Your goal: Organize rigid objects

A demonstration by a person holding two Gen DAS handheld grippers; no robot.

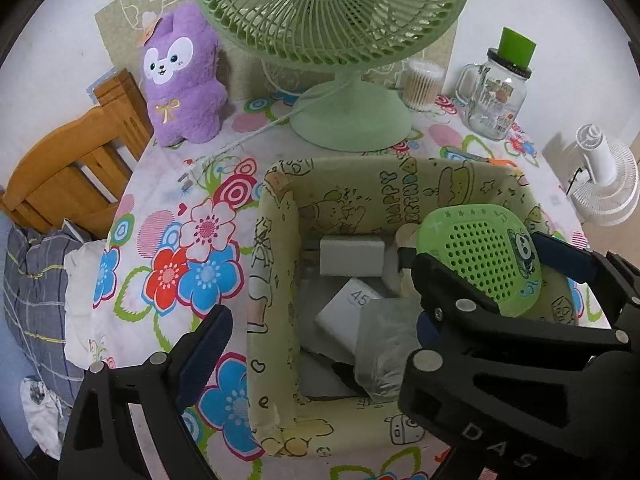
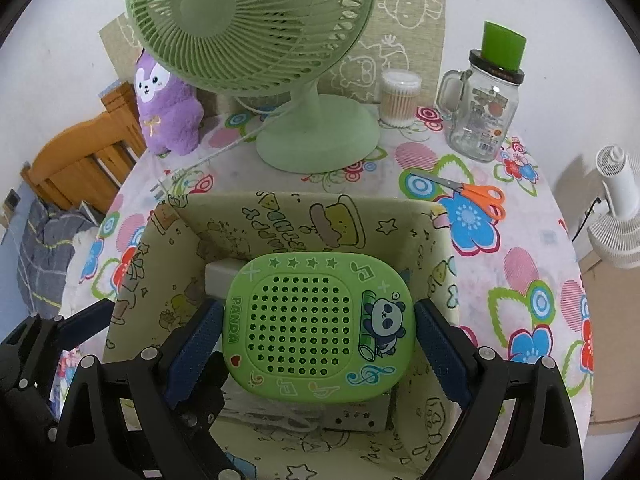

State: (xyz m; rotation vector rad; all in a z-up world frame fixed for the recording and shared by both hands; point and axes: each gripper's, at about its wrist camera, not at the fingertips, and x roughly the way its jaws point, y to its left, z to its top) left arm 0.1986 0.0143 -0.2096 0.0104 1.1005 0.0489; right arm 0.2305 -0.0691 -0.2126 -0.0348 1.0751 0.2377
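Holding green panda case point(image 2: 318, 330) flat between pads of right gripper point(image 2: 320, 332), directly over open bin point(image 2: 168, 264); jaws clamped on its two side edges. Hovering left gripper point(image 1: 316, 344) spread wide and carrying nothing, straddling bin's left wall. Already lying in bin: white box point(image 1: 351, 255), bagged items. Advising: lowering case level until just above contents before releasing, keeping clear of bin's rim; steadying bin with left gripper if shifting. Scissors point(image 2: 470, 194) waiting right of bin.
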